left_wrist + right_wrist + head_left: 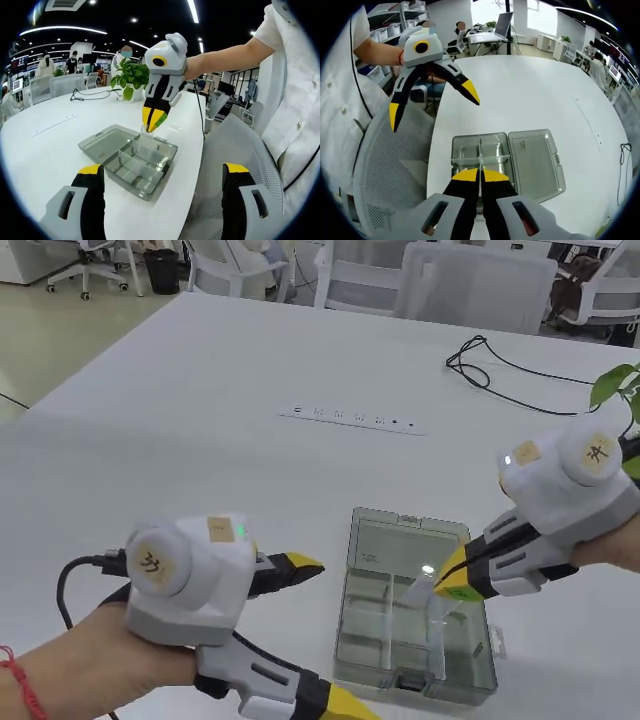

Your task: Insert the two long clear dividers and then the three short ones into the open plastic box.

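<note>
The open clear plastic box (346, 625) lies near the table's front edge, its lid (410, 540) folded flat on the far side. Clear partitions stand inside it. My right gripper (455, 576) is shut on a small clear divider (422, 591), holding it just above the box's middle. In the right gripper view the shut jaws (480, 175) pinch the divider's thin edge (480, 162) over the box (456, 150). My left gripper (325, 635) hangs open to the left of the box, holding nothing. The left gripper view shows its tips (162, 170) spread wide before the box (142, 190).
A black cable (490, 365) loops at the table's far right, near a green plant (620, 385). A flat strip (350, 418) is set into the table middle. Office chairs (470, 285) line the far edge. A mesh chair (395, 165) stands at the near edge.
</note>
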Demonstrator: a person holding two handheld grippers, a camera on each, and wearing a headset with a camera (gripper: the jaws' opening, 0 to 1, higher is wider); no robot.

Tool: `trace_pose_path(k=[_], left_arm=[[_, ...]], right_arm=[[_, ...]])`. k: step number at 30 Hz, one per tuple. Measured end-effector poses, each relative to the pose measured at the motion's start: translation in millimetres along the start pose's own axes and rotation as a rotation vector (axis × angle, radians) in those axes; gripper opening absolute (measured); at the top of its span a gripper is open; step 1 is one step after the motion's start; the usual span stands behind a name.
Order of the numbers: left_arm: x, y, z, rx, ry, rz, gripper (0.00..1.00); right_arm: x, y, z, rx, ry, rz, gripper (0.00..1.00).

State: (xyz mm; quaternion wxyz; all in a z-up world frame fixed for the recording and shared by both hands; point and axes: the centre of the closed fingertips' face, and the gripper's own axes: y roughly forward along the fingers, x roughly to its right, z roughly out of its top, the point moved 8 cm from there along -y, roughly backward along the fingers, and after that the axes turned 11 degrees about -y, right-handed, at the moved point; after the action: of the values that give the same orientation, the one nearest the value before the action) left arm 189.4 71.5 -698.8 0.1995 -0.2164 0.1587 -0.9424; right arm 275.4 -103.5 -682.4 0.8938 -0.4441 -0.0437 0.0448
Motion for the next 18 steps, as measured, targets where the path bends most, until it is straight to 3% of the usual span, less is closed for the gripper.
trace_pose_path(k=[12,18], left_arm=[[-0.4,-0.7,-2.2,-0.001,-0.013,0.004,1.0],[-0.5,-0.4,-2.0,0.0,-0.014,0.002,1.0]], right_arm=[[2.1,6.7,-9.3,-0.013,0.009,0.008,0.03],[1.0,12.1,-7.6,-0.009,-0.029,0.005,0.03]])
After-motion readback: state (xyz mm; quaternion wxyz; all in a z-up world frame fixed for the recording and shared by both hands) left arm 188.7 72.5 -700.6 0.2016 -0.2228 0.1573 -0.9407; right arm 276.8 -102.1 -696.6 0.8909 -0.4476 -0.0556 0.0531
